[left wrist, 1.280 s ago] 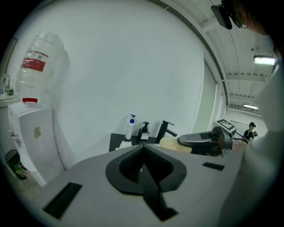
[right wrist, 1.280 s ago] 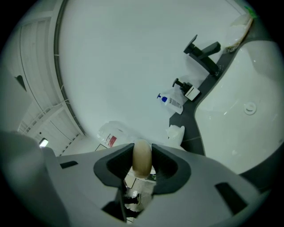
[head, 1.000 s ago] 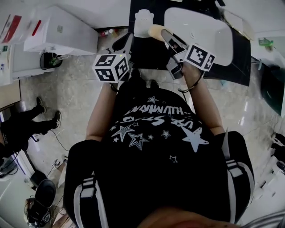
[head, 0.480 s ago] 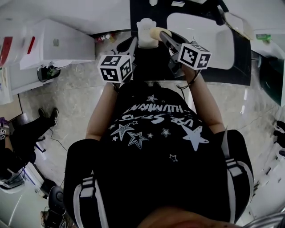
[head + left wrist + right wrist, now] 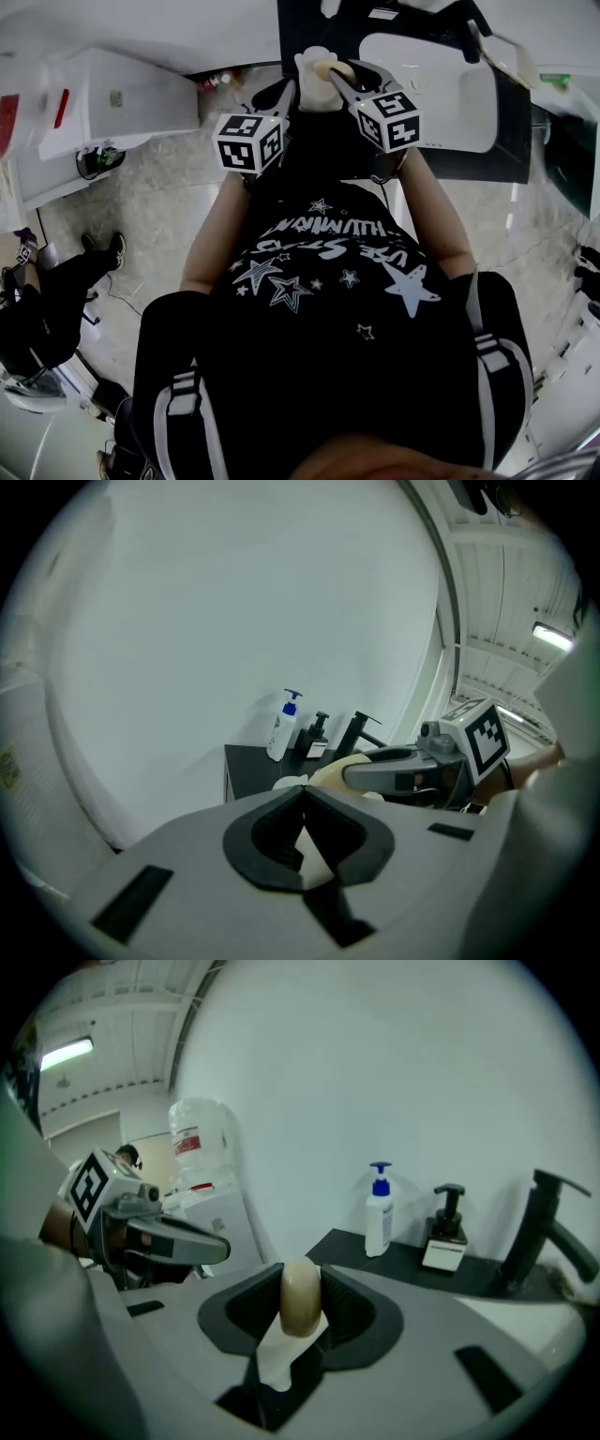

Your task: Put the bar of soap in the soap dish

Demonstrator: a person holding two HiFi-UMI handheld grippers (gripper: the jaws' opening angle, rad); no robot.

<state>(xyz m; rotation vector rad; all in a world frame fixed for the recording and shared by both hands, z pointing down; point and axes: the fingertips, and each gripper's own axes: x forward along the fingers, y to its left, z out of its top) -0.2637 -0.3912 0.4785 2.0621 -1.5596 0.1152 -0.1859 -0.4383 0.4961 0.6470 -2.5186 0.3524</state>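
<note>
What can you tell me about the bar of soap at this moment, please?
The bar of soap is a smooth, cream-coloured oval with rounded edges, apparently whole. It stands on edge, clamped at its flat sides between the dark pads of the right gripper, directly over the white soap dish. Whether its lower end touches the dish cannot be told.

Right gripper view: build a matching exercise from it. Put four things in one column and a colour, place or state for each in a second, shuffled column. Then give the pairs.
Things
1. bar of soap
2. pump bottle
3. faucet
4. soap dish

Descriptions
A. black, at the far right of the view
B. white, showing just below the held bar
C. clamped in the right gripper
D. white with a blue top, upright on the dark counter

Pairs: 1-C, 2-D, 3-A, 4-B
</note>
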